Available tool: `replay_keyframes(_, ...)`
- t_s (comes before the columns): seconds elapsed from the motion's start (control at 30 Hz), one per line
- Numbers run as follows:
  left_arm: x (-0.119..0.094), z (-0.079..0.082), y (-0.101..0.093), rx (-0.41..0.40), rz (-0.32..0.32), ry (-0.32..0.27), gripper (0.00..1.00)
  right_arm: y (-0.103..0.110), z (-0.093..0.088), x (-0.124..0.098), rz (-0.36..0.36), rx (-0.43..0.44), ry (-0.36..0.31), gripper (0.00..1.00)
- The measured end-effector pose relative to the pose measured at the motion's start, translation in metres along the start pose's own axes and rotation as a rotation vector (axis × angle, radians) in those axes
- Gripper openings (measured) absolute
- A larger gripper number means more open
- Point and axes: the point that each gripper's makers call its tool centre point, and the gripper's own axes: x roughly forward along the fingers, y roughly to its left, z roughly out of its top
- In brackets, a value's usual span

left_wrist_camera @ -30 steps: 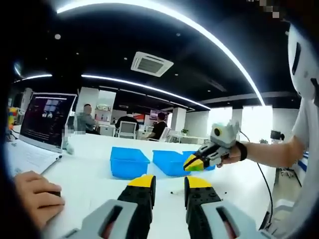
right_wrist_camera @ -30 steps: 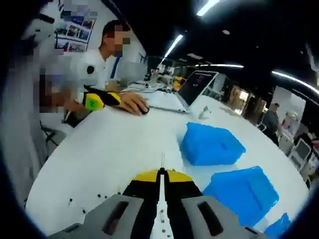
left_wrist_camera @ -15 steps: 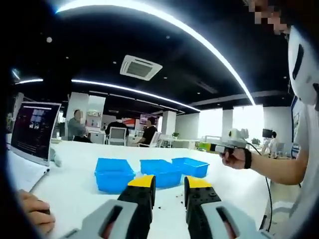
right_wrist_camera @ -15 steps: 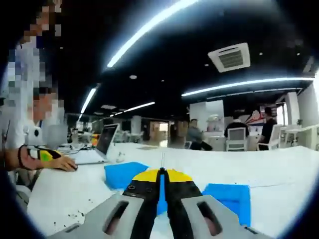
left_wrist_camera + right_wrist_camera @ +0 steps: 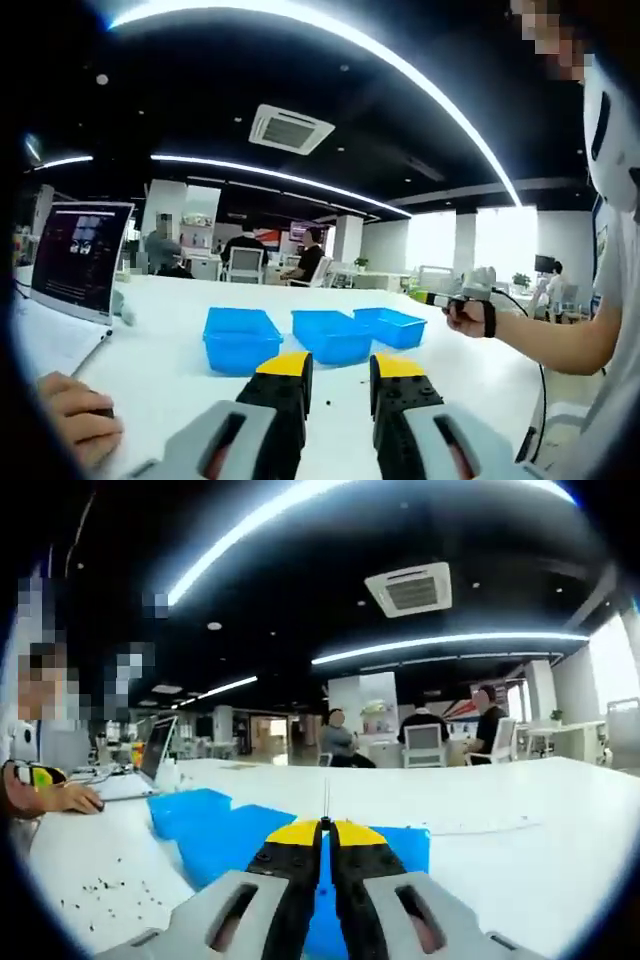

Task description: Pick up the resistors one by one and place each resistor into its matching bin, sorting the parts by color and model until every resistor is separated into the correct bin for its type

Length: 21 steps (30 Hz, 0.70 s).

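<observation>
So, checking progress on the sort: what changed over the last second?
The right gripper swung up from over the table to level, staying shut on a resistor. The left gripper stayed open and empty. The three blue bins haven't moved.

Open office, black ceiling [image 5: 300,70], curved light strips [image 5: 330,35], ceiling vent [image 5: 290,128], bright windows [image 5: 497,238]

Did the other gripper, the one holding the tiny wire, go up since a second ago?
Yes. In the left gripper view the right gripper was low in front of the blue bins; now it sits higher, right of them, level with the rightmost bin's rim.
</observation>
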Motion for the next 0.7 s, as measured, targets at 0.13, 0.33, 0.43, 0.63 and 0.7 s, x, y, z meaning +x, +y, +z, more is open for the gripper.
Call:
replay_keyframes(0.13, 0.001, -0.001, 0.0, 0.0, 0.004, 0.01, 0.25, -0.013, -0.013, 0.005, -0.048, -0.002, 0.046, 0.16)
replay_keyframes(0.33, -0.007, 0.008, 0.0, 0.011, 0.023, -0.004, 0.25, -0.026, -0.006, -0.001, -0.112, 0.022, 0.011, 0.34)
replay_keyframes(0.43, -0.01, 0.006, 0.0, 0.013, 0.03, 0.003, 0.25, -0.025, -0.002, -0.006, -0.116, 0.022, -0.002, 0.3)
replay_keyframes(0.63, -0.014, 0.001, -0.003, 0.005, 0.03, 0.012, 0.25, -0.019, -0.001, -0.014, -0.103, 0.025, -0.004, 0.28)
replay_keyframes(0.7, -0.014, 0.001, -0.006, 0.003, 0.023, 0.011, 0.25, -0.017, -0.001, -0.017, -0.093, 0.018, -0.004, 0.26)
